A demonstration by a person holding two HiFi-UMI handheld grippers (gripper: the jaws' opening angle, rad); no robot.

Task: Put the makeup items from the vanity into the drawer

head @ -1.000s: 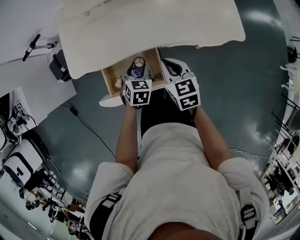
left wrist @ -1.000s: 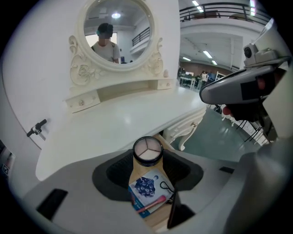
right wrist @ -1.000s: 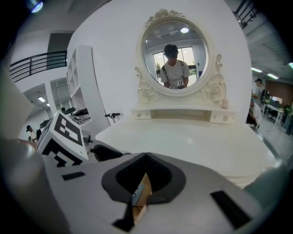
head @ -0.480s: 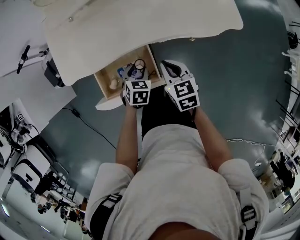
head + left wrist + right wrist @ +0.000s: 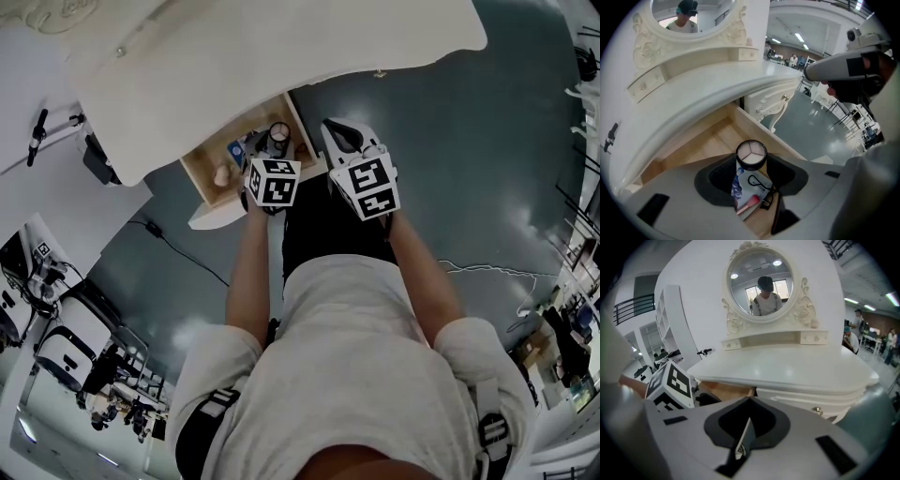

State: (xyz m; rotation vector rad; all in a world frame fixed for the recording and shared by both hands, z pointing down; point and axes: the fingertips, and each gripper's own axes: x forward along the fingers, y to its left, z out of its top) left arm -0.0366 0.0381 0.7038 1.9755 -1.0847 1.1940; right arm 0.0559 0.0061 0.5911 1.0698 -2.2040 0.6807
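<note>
Head view: white vanity tabletop [image 5: 281, 66] overhangs open wooden drawer [image 5: 204, 157] | left claw [image 5: 752, 165] pinching round three-shade compact [image 5: 751, 154] above drawer | right claw [image 5: 747, 420] pressed together, empty, beside drawer | pink brush [image 5: 749, 202] lying in drawer

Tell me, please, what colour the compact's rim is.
The compact has a black rim; left gripper view.
</note>
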